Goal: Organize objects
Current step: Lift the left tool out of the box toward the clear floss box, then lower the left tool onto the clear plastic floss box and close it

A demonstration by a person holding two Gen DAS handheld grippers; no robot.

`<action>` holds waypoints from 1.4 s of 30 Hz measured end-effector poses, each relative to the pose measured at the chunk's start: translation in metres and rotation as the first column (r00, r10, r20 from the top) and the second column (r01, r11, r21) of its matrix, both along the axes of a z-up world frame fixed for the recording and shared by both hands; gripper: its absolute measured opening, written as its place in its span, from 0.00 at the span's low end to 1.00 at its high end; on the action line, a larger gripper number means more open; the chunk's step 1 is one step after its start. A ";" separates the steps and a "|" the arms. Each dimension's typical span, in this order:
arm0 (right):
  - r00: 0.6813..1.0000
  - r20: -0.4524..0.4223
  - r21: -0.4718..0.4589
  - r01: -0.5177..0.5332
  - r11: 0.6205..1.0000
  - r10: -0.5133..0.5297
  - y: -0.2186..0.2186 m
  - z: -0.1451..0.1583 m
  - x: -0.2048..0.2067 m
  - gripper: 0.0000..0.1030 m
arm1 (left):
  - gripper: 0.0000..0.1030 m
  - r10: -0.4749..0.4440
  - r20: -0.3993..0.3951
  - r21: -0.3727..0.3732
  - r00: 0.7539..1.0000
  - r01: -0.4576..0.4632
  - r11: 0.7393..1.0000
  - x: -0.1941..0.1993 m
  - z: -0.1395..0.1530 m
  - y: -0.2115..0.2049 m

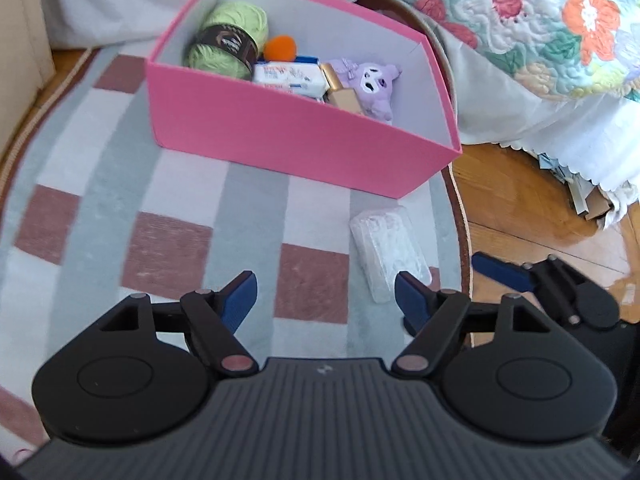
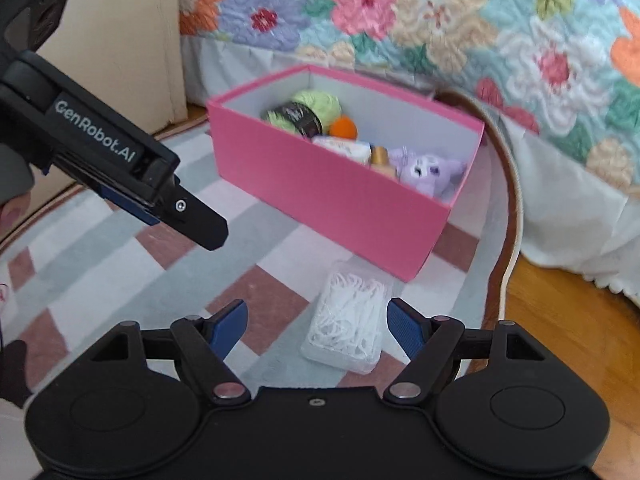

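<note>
Hovering spread-jawed, right hand-held gripper over floss-pick case, rug

I see a matt pink cardboard box with plain white paper-like walls inside, a soft woven checked rug, glossy wooden floor, a clear shiny plastic case of floss picks, fuzzy green yarn, a plush purple toy, and a quilted cloth bedspread.
</note>
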State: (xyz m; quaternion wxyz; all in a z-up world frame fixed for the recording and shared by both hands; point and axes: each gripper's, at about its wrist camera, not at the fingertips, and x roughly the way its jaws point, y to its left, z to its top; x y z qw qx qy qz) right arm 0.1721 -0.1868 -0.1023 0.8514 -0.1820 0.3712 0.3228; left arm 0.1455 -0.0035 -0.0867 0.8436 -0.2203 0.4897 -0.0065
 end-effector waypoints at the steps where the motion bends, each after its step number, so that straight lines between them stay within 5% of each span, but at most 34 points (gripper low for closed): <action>1: 1.000 -0.009 -0.001 0.007 1.000 -0.007 0.001 -0.006 0.004 0.78 | 0.73 -0.009 0.018 -0.009 1.000 0.009 1.000 0.003 -0.006 -0.003; 8: 0.998 -0.010 -0.022 0.062 0.998 -0.063 0.000 -0.047 0.027 0.77 | 0.71 0.011 0.016 -0.068 1.000 -0.010 0.998 0.025 -0.053 -0.013; 15: 0.995 -0.065 0.004 0.074 0.997 -0.074 -0.001 -0.061 0.039 0.77 | 0.69 0.023 0.072 -0.183 0.997 -0.009 0.983 0.032 -0.058 -0.024; 21: 0.989 -0.088 -0.005 0.119 0.993 -0.119 0.001 -0.068 0.040 0.78 | 0.57 0.054 0.022 -0.254 0.998 -0.047 0.966 0.051 -0.082 -0.032; 27: 0.987 -0.098 -0.021 0.128 0.991 -0.130 0.001 -0.072 0.040 0.77 | 0.40 0.050 0.027 -0.225 0.998 -0.043 0.973 0.055 -0.097 -0.040; 31: 0.978 -0.131 0.004 0.165 0.986 -0.163 -0.004 -0.072 0.040 0.71 | 0.24 0.035 0.045 -0.252 0.998 -0.023 0.968 0.051 -0.094 -0.039; 35: 0.978 -0.132 0.021 0.168 0.986 -0.164 -0.006 -0.070 0.036 0.64 | 0.21 0.029 0.048 -0.271 0.998 -0.015 0.963 0.040 -0.093 -0.039; 42: 0.976 -0.178 0.025 0.130 0.991 -0.124 -0.007 -0.069 0.009 0.64 | 0.21 0.051 -0.101 -0.324 0.994 -0.082 0.943 0.025 -0.089 -0.031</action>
